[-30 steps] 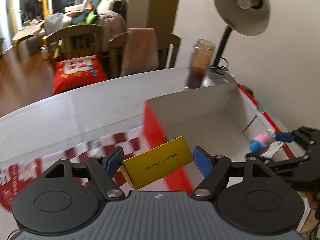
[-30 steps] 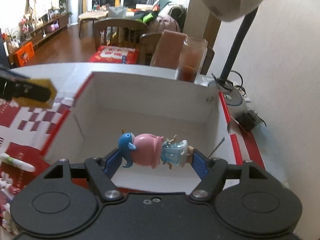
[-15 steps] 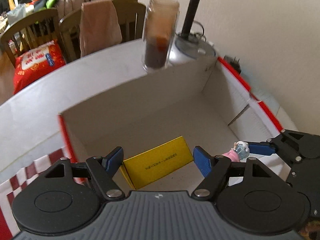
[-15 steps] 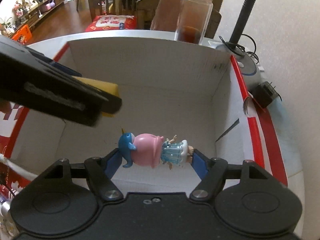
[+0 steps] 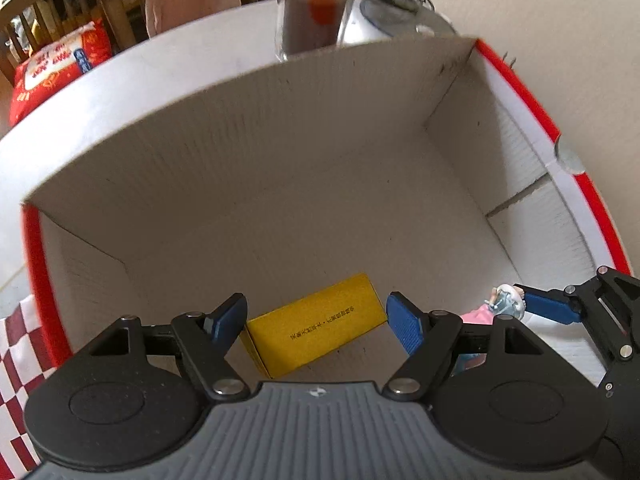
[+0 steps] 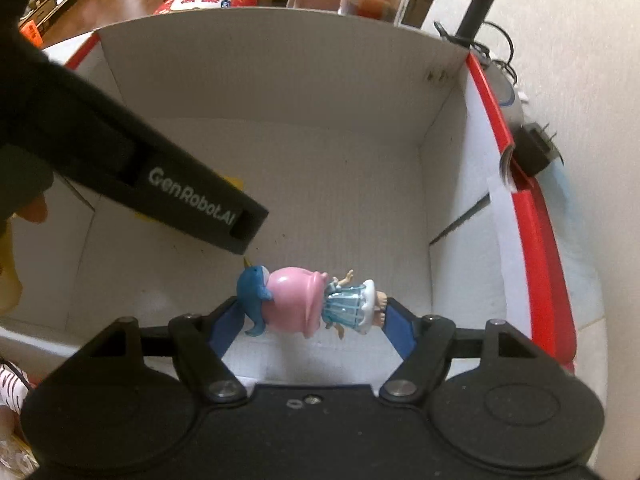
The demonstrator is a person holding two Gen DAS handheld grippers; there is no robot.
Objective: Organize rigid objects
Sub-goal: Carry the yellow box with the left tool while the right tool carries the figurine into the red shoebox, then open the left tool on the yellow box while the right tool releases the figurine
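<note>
A yellow box [image 5: 314, 322] sits between the blue pads of my left gripper [image 5: 316, 318], which is shut on it and holds it low inside the white cardboard box [image 5: 248, 168]. My right gripper [image 6: 310, 320] is shut on a pink-haired toy figure [image 6: 304, 304] lying sideways between its pads, also held inside the box [image 6: 304, 92]. In the left wrist view the figure [image 5: 502, 304] and the right gripper's finger [image 5: 548, 308] show at the lower right. In the right wrist view the left gripper's black body [image 6: 160, 184] crosses the left side and hides most of the yellow box.
The cardboard box has red outer edges [image 5: 520, 88]. Behind it stand a glass jar [image 5: 316, 4] and a lamp base [image 5: 388, 12]. A plug adapter [image 6: 534, 148] lies right of the box. A red checked cloth [image 5: 16, 344] lies to the left. Chairs stand beyond the table.
Both grippers have moved forward and down into the cardboard box, each still holding its object. The left gripper went from beside the box to over its floor.
</note>
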